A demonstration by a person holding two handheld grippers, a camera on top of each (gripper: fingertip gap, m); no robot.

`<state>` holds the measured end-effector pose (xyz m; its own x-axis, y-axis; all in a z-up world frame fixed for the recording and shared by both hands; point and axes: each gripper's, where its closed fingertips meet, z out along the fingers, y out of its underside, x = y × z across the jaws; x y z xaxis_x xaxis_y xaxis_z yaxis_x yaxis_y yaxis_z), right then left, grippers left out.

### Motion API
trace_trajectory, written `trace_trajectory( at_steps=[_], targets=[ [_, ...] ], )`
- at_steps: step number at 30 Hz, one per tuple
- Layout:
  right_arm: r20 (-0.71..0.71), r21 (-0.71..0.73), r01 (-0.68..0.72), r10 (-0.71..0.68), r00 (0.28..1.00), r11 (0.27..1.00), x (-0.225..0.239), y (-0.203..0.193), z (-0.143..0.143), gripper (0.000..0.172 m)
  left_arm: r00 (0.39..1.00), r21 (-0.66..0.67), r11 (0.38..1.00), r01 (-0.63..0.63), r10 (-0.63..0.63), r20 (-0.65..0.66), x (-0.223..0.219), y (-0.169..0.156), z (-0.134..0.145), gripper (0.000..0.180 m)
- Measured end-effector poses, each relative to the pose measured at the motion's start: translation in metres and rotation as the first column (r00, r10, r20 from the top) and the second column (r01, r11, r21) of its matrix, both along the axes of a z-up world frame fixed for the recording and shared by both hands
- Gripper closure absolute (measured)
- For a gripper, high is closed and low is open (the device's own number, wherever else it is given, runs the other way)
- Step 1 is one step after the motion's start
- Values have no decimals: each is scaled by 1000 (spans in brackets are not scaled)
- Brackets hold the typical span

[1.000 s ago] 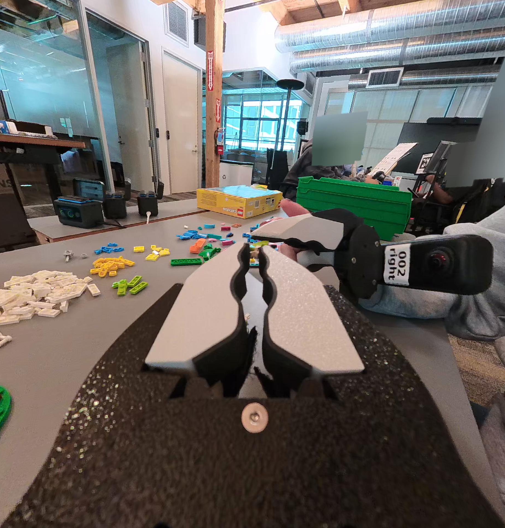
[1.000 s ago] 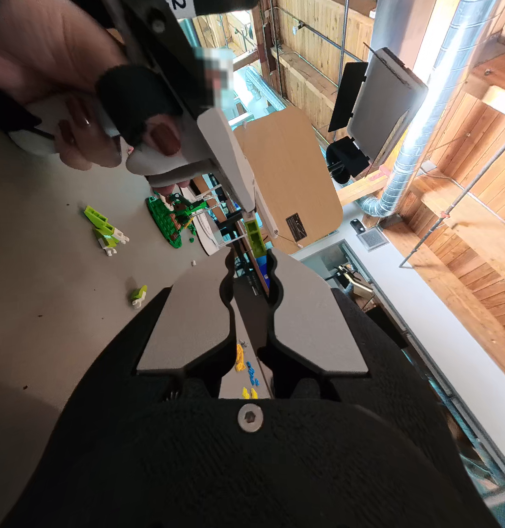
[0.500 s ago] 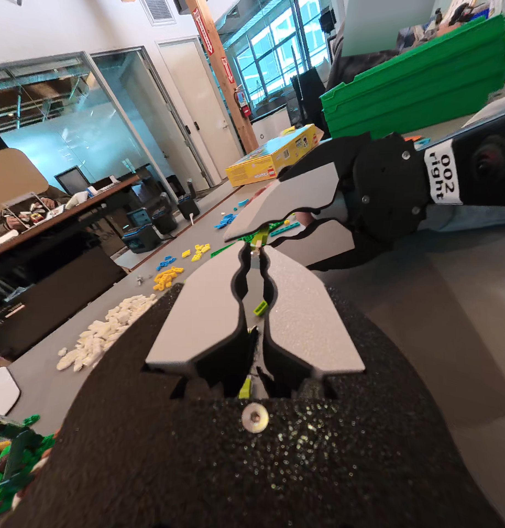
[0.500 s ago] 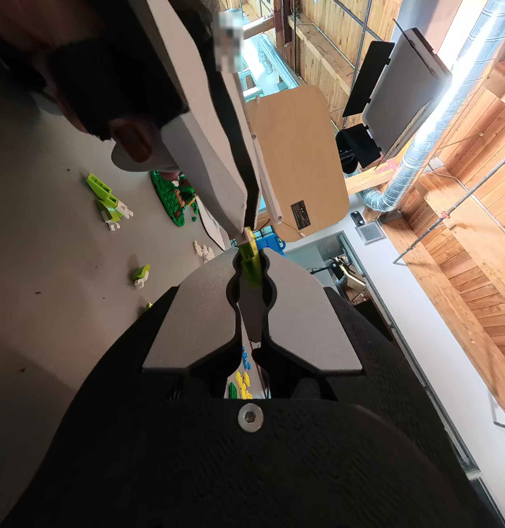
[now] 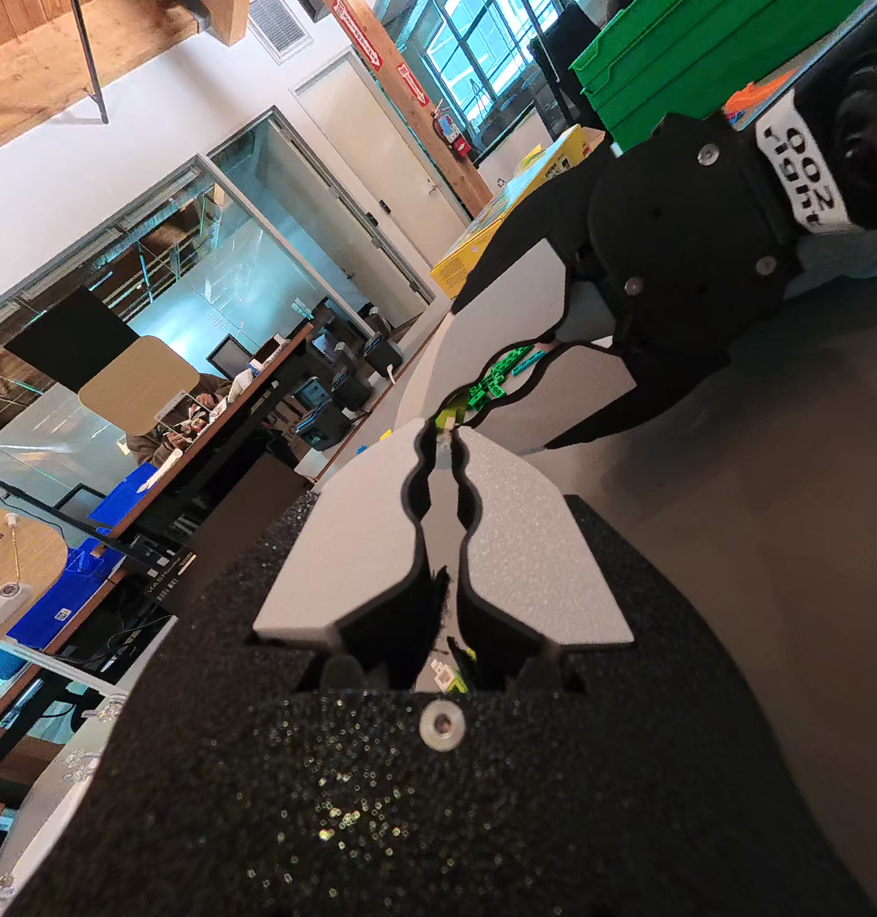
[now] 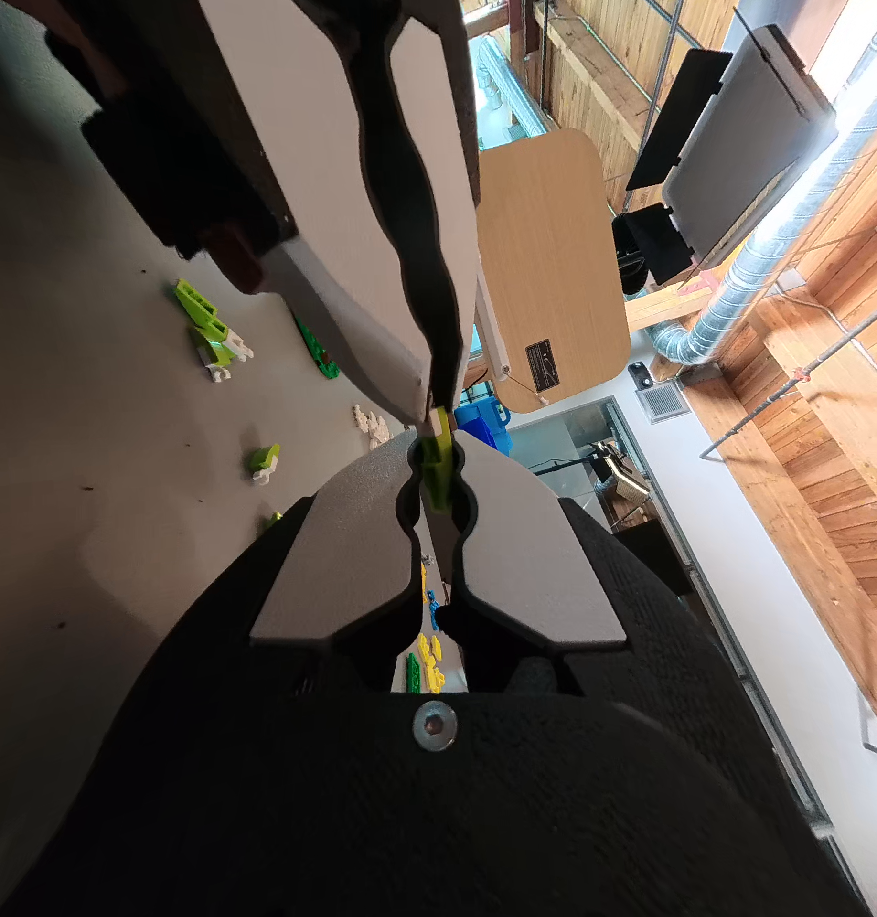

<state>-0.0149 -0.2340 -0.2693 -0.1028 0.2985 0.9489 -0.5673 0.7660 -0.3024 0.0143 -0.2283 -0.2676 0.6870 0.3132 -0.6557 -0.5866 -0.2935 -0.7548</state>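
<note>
Above the grey surface (image 6: 104, 446), right gripper (image 6: 435, 446) has its jaws clamped on a lime-green plastic brick piece (image 6: 437, 471); left gripper (image 5: 444, 439) has its jaws nipped on the small white brick piece (image 5: 446, 432) at its far end, tip to tip. Risk: thin edge grips, so any twist could pop the pieces loose among the lime and white bricks (image 6: 210, 330) below.

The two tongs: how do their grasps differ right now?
The right tongs clamp the lime-green brick; the left tongs pinch only the small white piece at its end. The right's brick sits deep between the pads; the left's piece is at the very tips. Both are nearly closed, tip to tip.
</note>
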Motion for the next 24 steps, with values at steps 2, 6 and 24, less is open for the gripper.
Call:
trace_trajectory(
  at_steps=[2, 6, 24],
  targets=[
    [0, 3, 1, -1, 1000, 1000, 0, 0, -1, 166, 1000, -2, 1000, 1, -1, 2, 0, 0, 0, 174],
    [5, 5, 4, -4, 1000, 1000, -1, 0, -1, 166, 1000, -8, 1000, -7, 7, -2, -1, 0, -1, 174],
    [241, 57, 7, -20, 970, 998, -11, 9, -32, 150, 986, -237, 960, -150, 126, -114, -16, -1, -28, 174]
  ],
)
